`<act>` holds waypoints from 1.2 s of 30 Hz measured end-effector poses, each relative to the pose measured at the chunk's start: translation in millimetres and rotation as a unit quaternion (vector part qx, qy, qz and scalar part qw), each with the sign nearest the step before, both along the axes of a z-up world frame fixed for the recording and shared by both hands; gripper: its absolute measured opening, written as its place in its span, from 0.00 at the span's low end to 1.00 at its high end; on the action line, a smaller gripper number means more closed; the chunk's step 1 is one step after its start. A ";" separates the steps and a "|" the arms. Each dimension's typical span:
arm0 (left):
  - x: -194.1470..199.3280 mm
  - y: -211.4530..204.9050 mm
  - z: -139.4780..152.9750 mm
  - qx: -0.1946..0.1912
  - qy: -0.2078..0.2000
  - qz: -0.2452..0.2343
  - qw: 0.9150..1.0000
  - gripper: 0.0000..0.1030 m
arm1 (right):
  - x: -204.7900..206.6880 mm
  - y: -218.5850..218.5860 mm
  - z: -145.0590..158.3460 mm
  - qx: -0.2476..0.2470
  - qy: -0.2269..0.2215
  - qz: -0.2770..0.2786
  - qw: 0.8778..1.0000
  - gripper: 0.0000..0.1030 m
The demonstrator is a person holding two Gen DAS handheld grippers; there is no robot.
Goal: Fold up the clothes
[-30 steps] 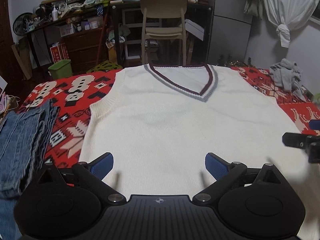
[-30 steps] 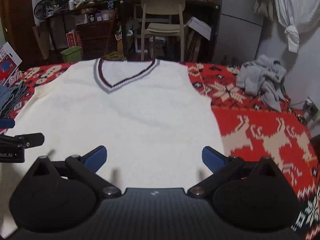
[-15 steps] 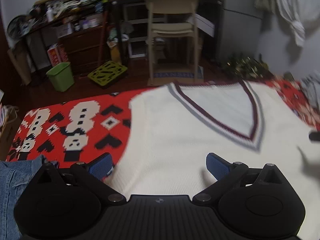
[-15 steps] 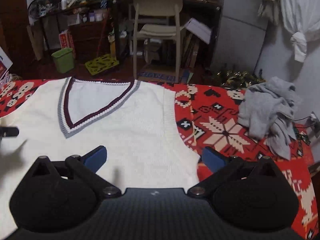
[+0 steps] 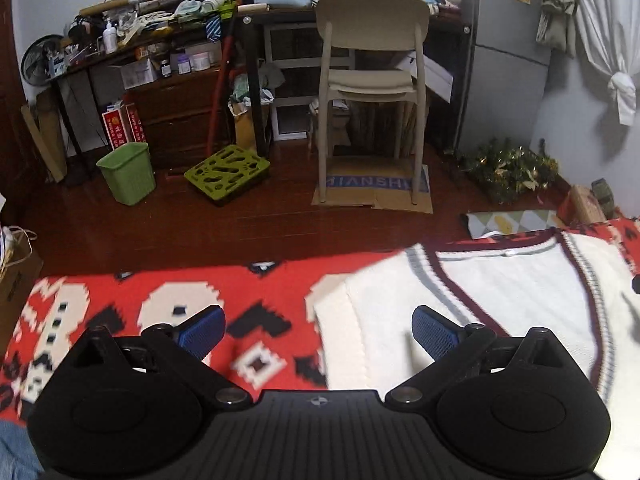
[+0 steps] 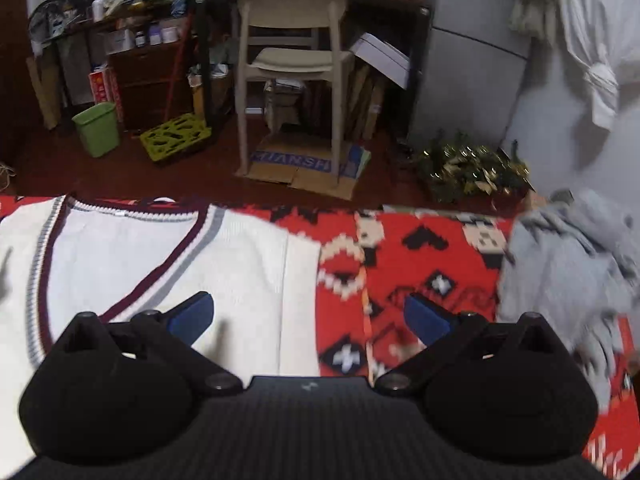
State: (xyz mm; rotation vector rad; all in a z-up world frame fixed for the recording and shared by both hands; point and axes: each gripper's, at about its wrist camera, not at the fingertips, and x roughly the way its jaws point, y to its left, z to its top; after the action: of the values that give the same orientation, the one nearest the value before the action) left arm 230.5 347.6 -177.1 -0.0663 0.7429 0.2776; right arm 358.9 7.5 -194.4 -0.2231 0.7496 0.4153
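Note:
A white knitted V-neck vest (image 5: 500, 300) with a maroon and grey collar band lies flat on a red patterned blanket (image 5: 160, 300). My left gripper (image 5: 318, 330) is open over the vest's left shoulder edge, with one blue finger above the blanket and the other above the knit. In the right wrist view the same vest (image 6: 140, 260) fills the left half. My right gripper (image 6: 306, 316) is open over its right shoulder edge, straddling knit and blanket (image 6: 420, 248). Neither gripper holds anything.
A crumpled grey garment (image 6: 572, 264) lies on the blanket at the right. Beyond the bed's far edge is a wooden floor with a beige chair (image 5: 372, 80), a green bin (image 5: 128, 172), a green crate (image 5: 226, 172) and cluttered shelves. A bit of blue denim (image 5: 16, 456) shows at bottom left.
Both grippers have moved forward along the vest from its hem end to the shoulders and spread outward, left one to the left, right one to the right. Both stayed open.

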 end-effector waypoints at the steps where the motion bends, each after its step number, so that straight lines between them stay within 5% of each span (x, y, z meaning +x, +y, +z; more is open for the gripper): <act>1: 4.5 2.8 -2.4 -0.001 0.005 -0.006 1.000 0.98 | 6.0 1.3 -2.2 -0.003 0.001 0.007 1.000 0.99; 9: 34.6 22.5 -11.4 -0.018 0.025 -0.025 0.999 0.97 | 43.2 12.5 -8.9 -0.032 -0.018 0.034 0.999 0.99; 11: 41.5 23.2 -11.3 -0.022 0.035 -0.030 0.999 0.97 | 52.7 12.8 -6.7 -0.021 -0.019 0.034 0.999 0.92; 14: 50.9 23.1 -11.8 -0.020 0.054 -0.042 0.997 0.84 | 69.2 16.7 -6.8 -0.025 -0.008 0.032 0.999 0.56; 17: 52.5 22.8 -9.3 -0.029 0.059 -0.057 0.996 0.73 | 78.0 19.6 -6.7 -0.015 0.013 0.053 0.998 0.39; 23: 53.2 23.7 -8.7 -0.042 0.063 -0.074 0.994 0.61 | 78.3 25.5 -7.8 -0.014 0.019 0.075 0.997 0.31; 32: 56.2 20.2 -8.7 -0.042 0.069 -0.074 0.994 0.59 | 85.6 8.3 -10.1 0.028 0.053 0.062 0.996 0.30; 36: 58.1 19.0 -8.2 -0.041 0.072 -0.073 0.994 0.59 | 81.2 13.5 -11.7 0.022 0.046 0.072 0.996 0.10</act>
State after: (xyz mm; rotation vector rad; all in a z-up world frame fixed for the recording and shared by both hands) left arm 288.6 366.5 -185.3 -0.0708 0.8980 0.1129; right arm 440.2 20.9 -206.1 -0.2181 0.8159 0.5805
